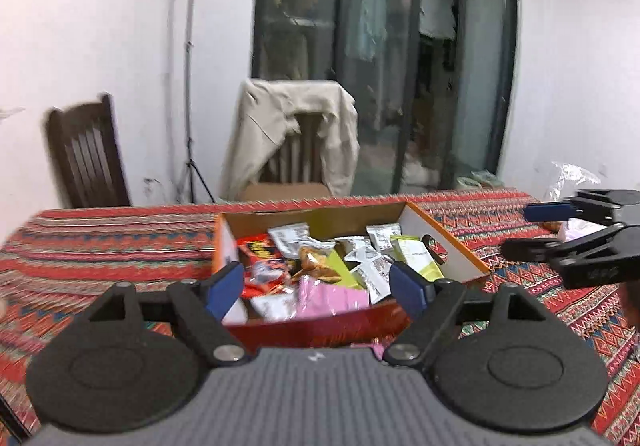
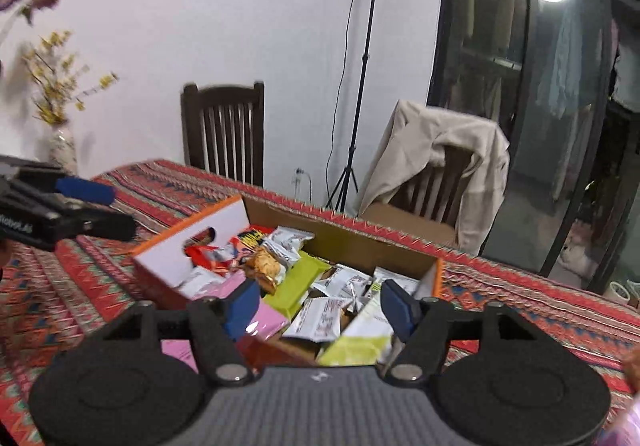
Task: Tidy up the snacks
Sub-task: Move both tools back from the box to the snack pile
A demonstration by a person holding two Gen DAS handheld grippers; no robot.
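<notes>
Cardboard box of mixed snack packets on the patterned tabletop, seen past both tongs. Left tongs and right tongs stand apart, nothing between their pads. Risk: loosely heaped packets may slide or spill if 1 is pulled from beneath. Motion blur obscures labels; a pink packet outside the box's near wall is half hidden.

Snack packets heaped in open cardboard box on patterned tablecloth; draped wooden chair behind.
</notes>
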